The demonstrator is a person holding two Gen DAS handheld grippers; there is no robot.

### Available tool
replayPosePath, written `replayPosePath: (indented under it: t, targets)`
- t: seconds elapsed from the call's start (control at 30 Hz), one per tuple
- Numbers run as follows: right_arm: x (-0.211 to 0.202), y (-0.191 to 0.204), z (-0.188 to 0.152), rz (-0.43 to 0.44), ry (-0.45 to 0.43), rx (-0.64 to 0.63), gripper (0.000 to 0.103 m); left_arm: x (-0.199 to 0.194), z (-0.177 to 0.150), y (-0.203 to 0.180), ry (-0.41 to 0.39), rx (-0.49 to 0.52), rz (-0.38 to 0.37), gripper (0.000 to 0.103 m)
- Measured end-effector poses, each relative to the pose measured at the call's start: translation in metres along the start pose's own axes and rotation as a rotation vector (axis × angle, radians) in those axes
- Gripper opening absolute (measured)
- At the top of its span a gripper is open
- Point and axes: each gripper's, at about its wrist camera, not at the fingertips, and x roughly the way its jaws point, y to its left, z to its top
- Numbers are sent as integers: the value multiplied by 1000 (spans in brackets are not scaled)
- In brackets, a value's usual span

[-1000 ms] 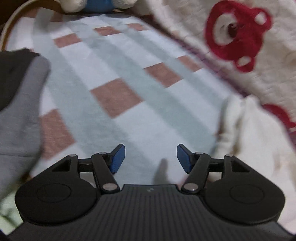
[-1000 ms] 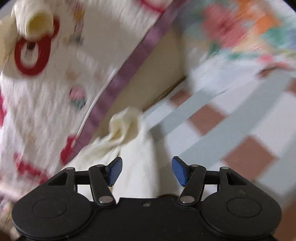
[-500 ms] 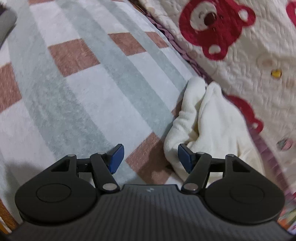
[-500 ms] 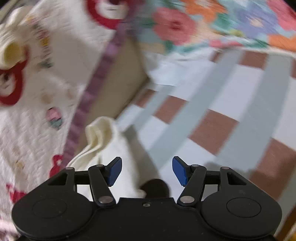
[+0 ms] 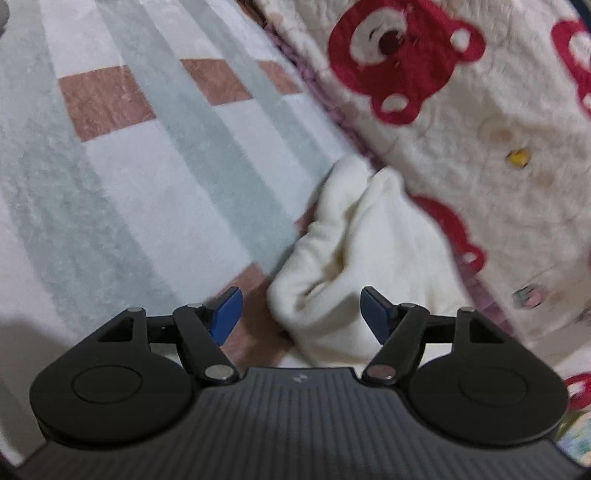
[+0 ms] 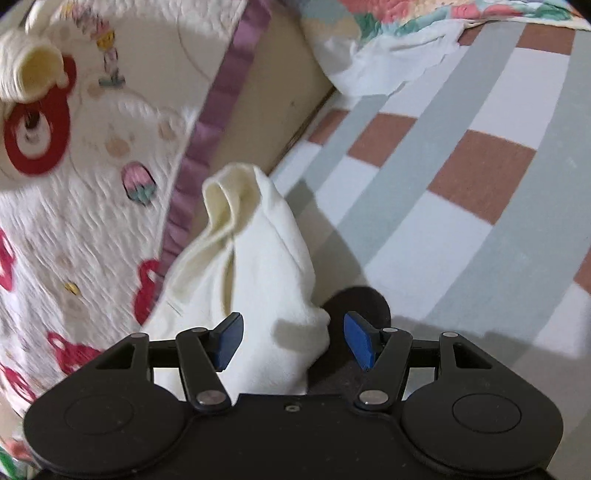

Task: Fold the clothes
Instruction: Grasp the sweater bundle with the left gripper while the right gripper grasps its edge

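Note:
A crumpled cream-white garment [image 5: 369, 251] lies on the checked blanket [image 5: 147, 166], against the edge of a bear-print quilt [image 5: 480, 110]. In the left wrist view my left gripper [image 5: 301, 310] hangs just over the garment's near end. Its jaws are opening, the cloth lies partly between them, and the blue pads do not press on it. In the right wrist view the same garment [image 6: 258, 258] rises in a fold ahead of my right gripper [image 6: 293, 332]. That gripper is open, with the cloth's lower corner between its fingers but not pinched.
A dark rounded thing [image 6: 360, 306] sits just behind the garment by the right finger. A floral quilt [image 6: 406, 14] and a white cloth [image 6: 388, 55] lie at the far end. A beige panel [image 6: 280, 92] stands beside the purple-trimmed quilt [image 6: 74, 221].
The left view has swung from the grey garment and bare blanket onto the cream garment, and its jaws stand wider. The right gripper has dropped closer, so the cloth now lies between its fingers.

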Motion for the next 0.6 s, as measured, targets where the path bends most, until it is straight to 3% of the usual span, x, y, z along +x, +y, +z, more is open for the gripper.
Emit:
replayPosePath:
  t: [0.1, 0.3, 0.43, 0.53, 0.6]
  targets:
    - [9, -2, -3, -25, 23, 46, 67, 1, 0, 7, 47, -33, 20, 70]
    - [21, -20, -17, 24, 50, 244, 67, 13, -1, 18, 152, -156, -109, 70]
    - [31, -28, -14, 72, 41, 360, 66, 34, 7, 25, 110, -231, -193, 74]
    - [47, -25, -3, 89, 15, 362, 66, 38, 16, 14, 84, -149, -185, 74]
    - [53, -12, -4, 70, 13, 264, 67, 40, 9, 13, 103, -145, -197, 74]
